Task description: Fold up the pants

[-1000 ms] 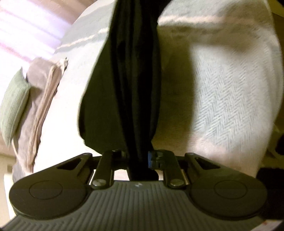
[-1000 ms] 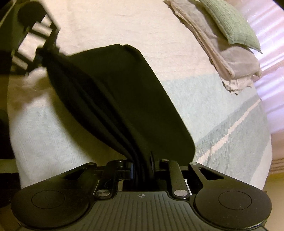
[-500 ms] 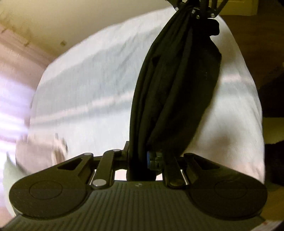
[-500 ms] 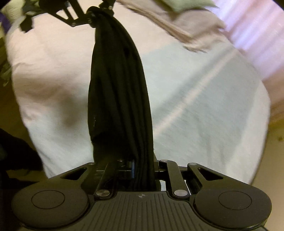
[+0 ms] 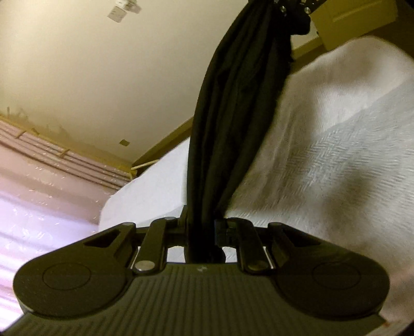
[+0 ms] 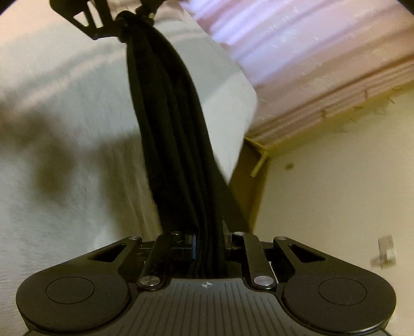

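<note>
The black pants (image 5: 233, 124) hang bunched into a long band, stretched in the air between my two grippers above the white bed (image 5: 336, 168). My left gripper (image 5: 200, 232) is shut on one end of the cloth. My right gripper (image 6: 208, 245) is shut on the other end of the pants (image 6: 176, 134). In the left wrist view the right gripper (image 5: 292, 7) shows at the top edge, clamped on the far end. The left gripper (image 6: 124, 18) shows likewise at the top of the right wrist view.
The bed's white and pale green cover (image 6: 64, 116) ends at a corner (image 6: 240, 124) close to pink curtains (image 6: 310, 51) and a cream wall (image 5: 116, 64). A wooden skirting board (image 5: 165, 144) runs along the wall's foot.
Both grippers have swung across the bed with the pants still clamped. The views turned from the bed top, pillow and folded cloth to the bed's corner, wall and curtains. The pants pulled into a narrower band.
</note>
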{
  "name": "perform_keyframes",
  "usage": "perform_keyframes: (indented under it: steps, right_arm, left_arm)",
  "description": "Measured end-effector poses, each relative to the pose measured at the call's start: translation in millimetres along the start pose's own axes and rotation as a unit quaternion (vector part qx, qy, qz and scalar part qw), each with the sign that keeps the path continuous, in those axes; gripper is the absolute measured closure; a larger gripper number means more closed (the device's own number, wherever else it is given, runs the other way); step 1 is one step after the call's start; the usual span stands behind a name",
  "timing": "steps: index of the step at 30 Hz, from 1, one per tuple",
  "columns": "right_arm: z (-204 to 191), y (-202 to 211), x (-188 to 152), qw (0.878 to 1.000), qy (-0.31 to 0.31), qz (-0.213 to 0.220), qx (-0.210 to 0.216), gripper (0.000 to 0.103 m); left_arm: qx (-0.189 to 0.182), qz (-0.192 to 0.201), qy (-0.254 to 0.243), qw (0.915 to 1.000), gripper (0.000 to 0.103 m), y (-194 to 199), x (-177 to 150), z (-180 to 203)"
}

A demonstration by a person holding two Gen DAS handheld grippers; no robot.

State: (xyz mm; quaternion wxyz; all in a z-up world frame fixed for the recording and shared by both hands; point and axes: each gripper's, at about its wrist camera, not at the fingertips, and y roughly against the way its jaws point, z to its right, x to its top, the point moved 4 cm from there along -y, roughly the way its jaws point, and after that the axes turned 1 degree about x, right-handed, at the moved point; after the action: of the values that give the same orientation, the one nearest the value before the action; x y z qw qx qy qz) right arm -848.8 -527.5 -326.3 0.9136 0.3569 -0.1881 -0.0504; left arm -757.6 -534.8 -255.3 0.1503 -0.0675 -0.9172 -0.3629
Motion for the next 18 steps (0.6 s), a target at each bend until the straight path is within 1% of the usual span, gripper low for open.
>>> perform_keyframes:
  steps: [2,4,5,6,7,8,9,10,11,12,14,15,16,18]
  right_arm:
    - [-38.8,-27.9,-21.4,1.0,-0.022,-0.015,0.016,0.091]
    - [-84.7,-51.2,-40.7,0.998,-0.024,-0.029,0.051,0.09]
    - [-107.1,-56.8,-46.5,0.998,-0.018,-0.03,0.061,0.09]
    - [-128.0,-58.0,-52.1,0.998,-0.006,-0.025,0.059,0.087]
    - [-139.9,-56.1,-55.1,0.998,0.002,-0.018,0.052,0.083]
    - [-147.1,-52.3,-57.0,0.999,0.002,-0.013,0.045,0.081]
    - [-150.0,-47.9,-58.4,0.999,-0.004,-0.014,0.04,0.076]
    - [-150.2,-43.2,-59.4,0.999,-0.013,-0.023,0.041,0.072]
    - [-147.8,-38.6,-60.5,0.998,-0.022,-0.034,0.047,0.071]
    - [-142.9,-32.5,-62.9,0.997,-0.034,-0.042,0.054,0.07]
    - [-131.6,-18.0,-66.5,0.994,-0.059,-0.057,0.068,0.069]
    - [-122.4,-10.4,-68.0,0.991,-0.083,-0.066,0.076,0.069]
    - [-118.5,1.9,-57.7,0.988,-0.112,-0.072,0.084,0.069]
    - [-96.6,19.4,-55.4,0.979,-0.173,-0.065,0.086,0.069]
  left_arm:
    - [-0.007,-0.005,-0.012,0.9999,0.09,-36.6,-7.0,37.7]
    - [-0.03,-0.019,-0.021,0.9992,0.09,-65.9,-19.8,86.7]
    - [-0.047,-0.031,-0.025,0.9981,0.09,-78.2,-26.3,110.5]
    - [-0.06,-0.043,-0.028,0.9969,0.089,-86.8,-35.1,130.2]
    - [-0.066,-0.052,-0.032,0.996,0.089,-92.9,-42.2,148.3]
    - [-0.065,-0.056,-0.035,0.9957,0.089,-95.6,-48.9,161.8]
    - [-0.061,-0.056,-0.035,0.9959,0.088,-94.9,-54.3,169.6]
    - [-0.058,-0.057,-0.031,0.9962,0.087,-92.9,-56.8,172.1]
    - [-0.059,-0.06,-0.023,0.9962,0.085,-89.4,-58.6,171.0]
    - [-0.066,-0.065,-0.016,0.9956,0.082,-85.6,-59.7,169.1]
    - [-0.09,-0.075,0.006,0.9931,0.079,-72.9,-66.1,156.9]
    - [-0.1,-0.08,0.014,0.9917,0.079,-64.8,-69.5,149.3]
    - [-0.103,-0.081,0.019,0.9913,0.079,-56.5,-73.0,141.7]
    - [-0.108,-0.084,0.041,0.9898,0.079,-45.3,-75.9,115.7]
